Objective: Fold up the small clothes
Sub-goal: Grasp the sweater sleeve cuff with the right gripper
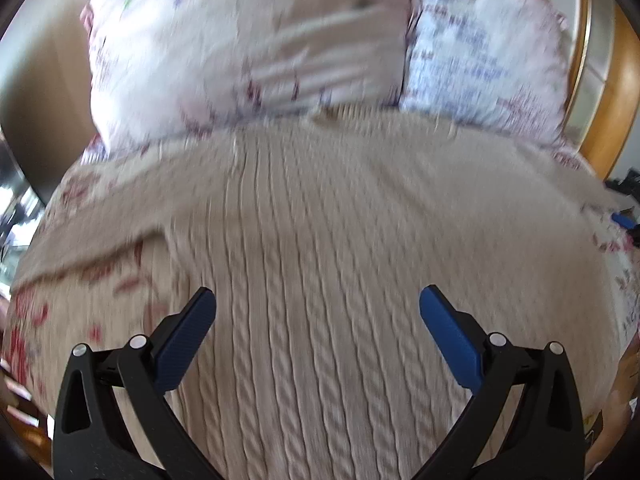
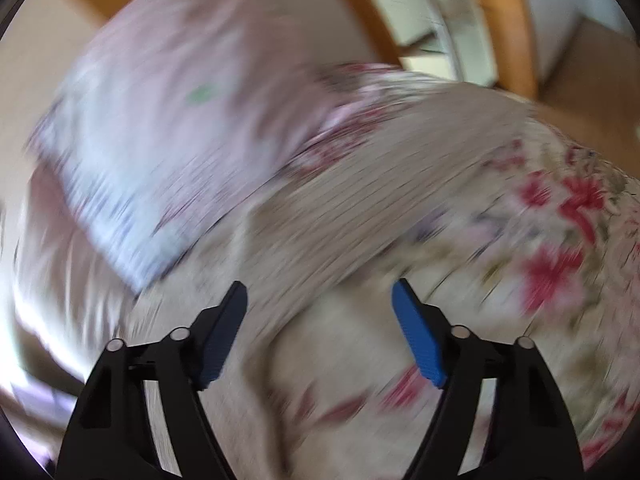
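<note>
A bed with a flowered red-and-cream cover fills both views, its wooden frame curving round the far right side. Nearest in the left wrist view, the left gripper hangs above the bed with its black, blue-padded jaws spread wide and nothing between them. Directly under and beyond it lies the beige cable-knit sweater, spread flat on the cover, its body running toward the head of the bed and one sleeve stretched out to the left edge. In the heavily blurred right wrist view, the right gripper also holds nothing; its jaws stand well apart, less wide than the left's, above a beige band of the knit near the right side of the bed. Farthest off, two pale pink-and-white printed pillows lean at the head of the bed. As a judgement, folding has barely begun: the sweater looks laid out and smoothed, with no fold visible, so sleeves and body remain to be folded.
</note>
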Tool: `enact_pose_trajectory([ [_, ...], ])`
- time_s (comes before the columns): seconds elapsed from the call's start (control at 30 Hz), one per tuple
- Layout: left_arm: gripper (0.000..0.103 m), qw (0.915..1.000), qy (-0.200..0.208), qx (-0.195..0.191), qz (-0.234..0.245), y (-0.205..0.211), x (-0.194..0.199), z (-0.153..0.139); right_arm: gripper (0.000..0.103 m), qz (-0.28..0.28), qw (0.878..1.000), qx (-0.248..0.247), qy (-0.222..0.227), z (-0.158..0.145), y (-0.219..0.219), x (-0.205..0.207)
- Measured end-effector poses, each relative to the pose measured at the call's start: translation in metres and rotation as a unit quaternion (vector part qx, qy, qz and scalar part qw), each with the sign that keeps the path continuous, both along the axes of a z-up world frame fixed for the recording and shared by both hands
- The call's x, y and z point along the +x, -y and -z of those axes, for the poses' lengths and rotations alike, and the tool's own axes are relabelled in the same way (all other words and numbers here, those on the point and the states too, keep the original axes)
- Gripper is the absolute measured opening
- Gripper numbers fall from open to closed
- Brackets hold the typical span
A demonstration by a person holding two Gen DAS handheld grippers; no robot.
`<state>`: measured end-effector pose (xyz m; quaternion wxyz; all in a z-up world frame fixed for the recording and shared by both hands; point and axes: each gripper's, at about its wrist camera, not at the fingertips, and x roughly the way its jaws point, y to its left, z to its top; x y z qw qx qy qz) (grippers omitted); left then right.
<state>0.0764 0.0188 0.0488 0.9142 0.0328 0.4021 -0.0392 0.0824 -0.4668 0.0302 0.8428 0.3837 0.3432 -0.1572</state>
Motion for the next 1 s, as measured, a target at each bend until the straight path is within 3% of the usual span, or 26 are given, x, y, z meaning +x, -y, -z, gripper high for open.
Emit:
enact_pose_trajectory([
  [0.1,0.101,0.9996,0.026,-0.010,0.010,-0.004,0.011,-0.010,0.068,0.039,0.999,0.027,-0.019,0.013,0.023,0.004],
  [0.23,0.101,0.9995,0.014,-0.023,0.015,-0.007,0.032,-0.009,0.062,0.068,0.996,0.058,-0.012,0.023,0.041,0.006],
  [0.5,0.101,0.9984,0.004,-0.055,0.012,-0.015,0.048,0.005,0.029,0.098,0.992,0.075,0.008,0.032,0.056,0.014],
  [0.57,0.101,0.9969,0.010,-0.076,0.018,-0.019,0.049,0.006,0.016,0.101,0.993,0.063,0.002,0.034,0.057,0.016],
  [0.63,0.101,0.9954,0.012,-0.093,0.020,-0.023,0.050,0.006,0.012,0.098,0.994,0.052,-0.001,0.033,0.057,0.017],
  [0.87,0.101,0.9936,0.016,-0.111,0.009,-0.035,0.054,0.005,0.009,0.062,0.996,-0.054,0.045,-0.015,0.024,0.028],
  [1.0,0.101,0.9934,0.021,-0.113,0.006,-0.038,0.054,0.004,0.009,-0.022,0.991,-0.089,0.098,-0.055,-0.027,0.043],
])
